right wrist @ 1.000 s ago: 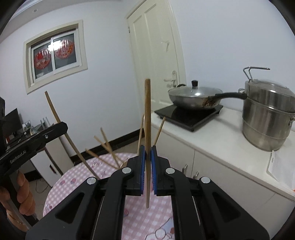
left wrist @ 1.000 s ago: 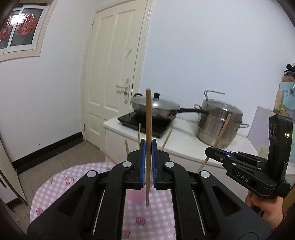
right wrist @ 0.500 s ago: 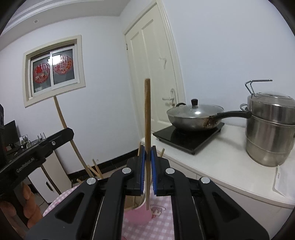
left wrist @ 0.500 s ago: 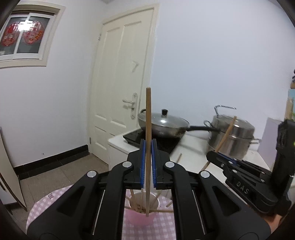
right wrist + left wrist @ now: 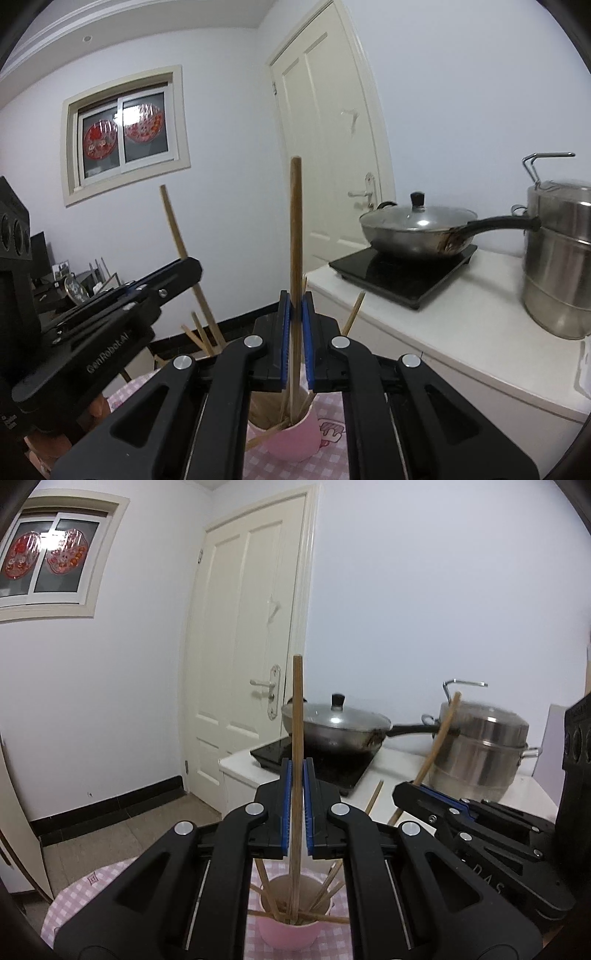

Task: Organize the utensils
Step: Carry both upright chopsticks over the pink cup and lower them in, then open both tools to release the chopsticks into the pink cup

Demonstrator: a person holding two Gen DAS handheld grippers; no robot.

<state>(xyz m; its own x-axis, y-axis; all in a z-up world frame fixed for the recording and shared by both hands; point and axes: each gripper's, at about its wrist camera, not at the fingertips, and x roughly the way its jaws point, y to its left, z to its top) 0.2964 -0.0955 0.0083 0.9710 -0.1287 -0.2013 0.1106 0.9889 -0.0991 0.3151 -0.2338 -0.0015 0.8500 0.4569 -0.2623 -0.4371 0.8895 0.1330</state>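
My left gripper (image 5: 296,771) is shut on an upright wooden chopstick (image 5: 296,716) whose lower tip reaches into a pink cup (image 5: 290,932) holding several chopsticks. My right gripper (image 5: 295,306) is shut on another upright chopstick (image 5: 295,221), its lower end inside the same pink cup (image 5: 291,439). In the left wrist view the right gripper (image 5: 406,790) shows at right with its tilted chopstick (image 5: 439,734). The right wrist view has the left gripper (image 5: 192,267) at left with its chopstick (image 5: 175,225).
The cup stands on a round table with a pink checked cloth (image 5: 74,904). Behind it is a white counter (image 5: 443,325) with an induction hob (image 5: 402,273), a lidded wok (image 5: 417,229) and a steel steamer pot (image 5: 557,258). A door (image 5: 251,664) and window (image 5: 123,129) lie beyond.
Both grippers have come closer to the pink cup and sunk a little; the held chopsticks' lower tips now sit inside the cup, which shows larger below the fingers.
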